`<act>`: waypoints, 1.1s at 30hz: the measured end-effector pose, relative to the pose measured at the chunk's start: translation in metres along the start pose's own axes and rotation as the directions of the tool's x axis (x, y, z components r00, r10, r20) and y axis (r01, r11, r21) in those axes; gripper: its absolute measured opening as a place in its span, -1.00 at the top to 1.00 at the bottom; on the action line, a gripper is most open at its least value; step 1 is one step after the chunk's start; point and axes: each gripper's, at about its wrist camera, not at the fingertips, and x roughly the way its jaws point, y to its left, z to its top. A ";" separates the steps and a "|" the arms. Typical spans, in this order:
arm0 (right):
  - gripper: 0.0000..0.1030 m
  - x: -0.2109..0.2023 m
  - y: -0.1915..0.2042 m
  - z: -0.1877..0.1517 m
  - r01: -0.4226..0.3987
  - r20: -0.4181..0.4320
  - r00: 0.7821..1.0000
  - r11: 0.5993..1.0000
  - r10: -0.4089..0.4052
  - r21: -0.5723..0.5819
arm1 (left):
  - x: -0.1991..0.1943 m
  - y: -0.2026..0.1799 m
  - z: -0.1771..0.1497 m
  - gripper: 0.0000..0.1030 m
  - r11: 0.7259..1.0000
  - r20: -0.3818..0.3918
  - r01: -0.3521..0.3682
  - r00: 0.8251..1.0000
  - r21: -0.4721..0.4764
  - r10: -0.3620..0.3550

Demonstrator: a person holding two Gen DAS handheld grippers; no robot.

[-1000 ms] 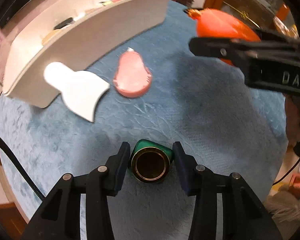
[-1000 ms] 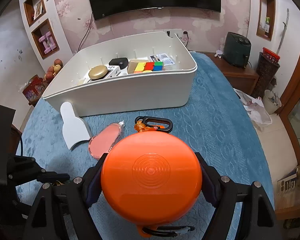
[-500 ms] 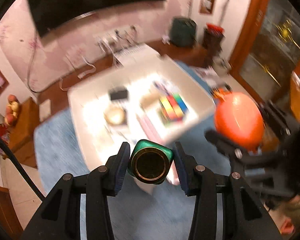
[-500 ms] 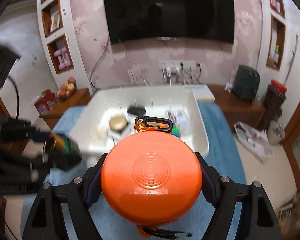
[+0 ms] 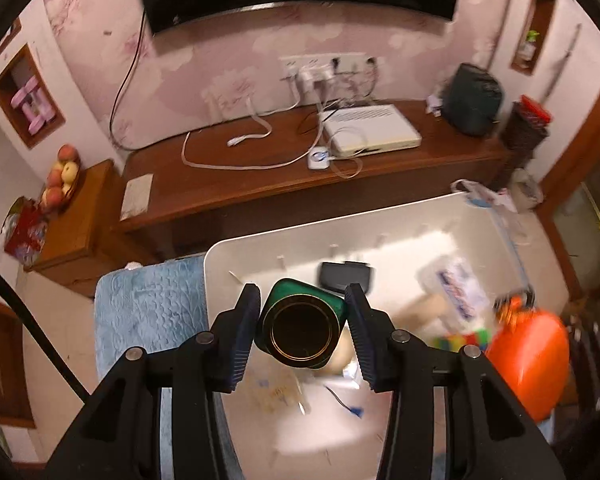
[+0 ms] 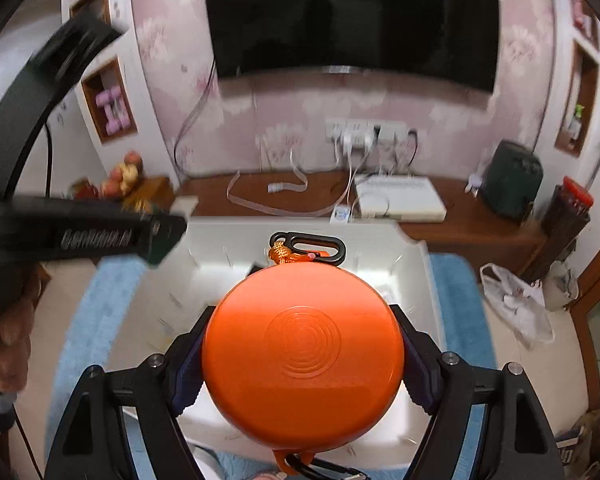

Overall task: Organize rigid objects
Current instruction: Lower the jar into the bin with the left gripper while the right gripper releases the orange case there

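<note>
Both tongs are clenched on cargo above a white bin. Left tongs [image 5: 303, 322] grip a green tin [image 5: 303, 322] with a gold-rimmed dark end facing the camera, pads pressed to its two sides. Right tongs [image 6: 302, 354] grip an orange round case [image 6: 302, 354] across its widest part, with a black clip [image 6: 308, 245] and an orange cord knot at its far edge.

The white bin [image 5: 260, 240] sits on a desk covered by a blue cloth [image 5: 148, 312]. The tin hangs over the bin's left half, near the far wall; the case hangs over the bin's right side.

To do this step well, lower each item close to the bin floor over a bare patch before letting go, one at a time, keeping the two tongs apart. The tin looks likely to roll if dropped on its side.

Much is unclear. Motion blur smears the bin's contents: a black box [image 5: 345, 276], a multicoloured cube [image 5: 466, 338], a printed packet [image 5: 454, 288] and a tan shape beneath the tin can only be guessed at. The orange case hides most of the bin in the right view. The bin's near wall is cut off.
</note>
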 end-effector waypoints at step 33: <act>-0.58 0.017 0.014 -0.032 -0.141 -0.119 0.984 0.990 0.136 -0.030 | 0.044 0.000 -0.018 -0.60 0.994 -0.114 -0.101 0.989 -0.034 0.096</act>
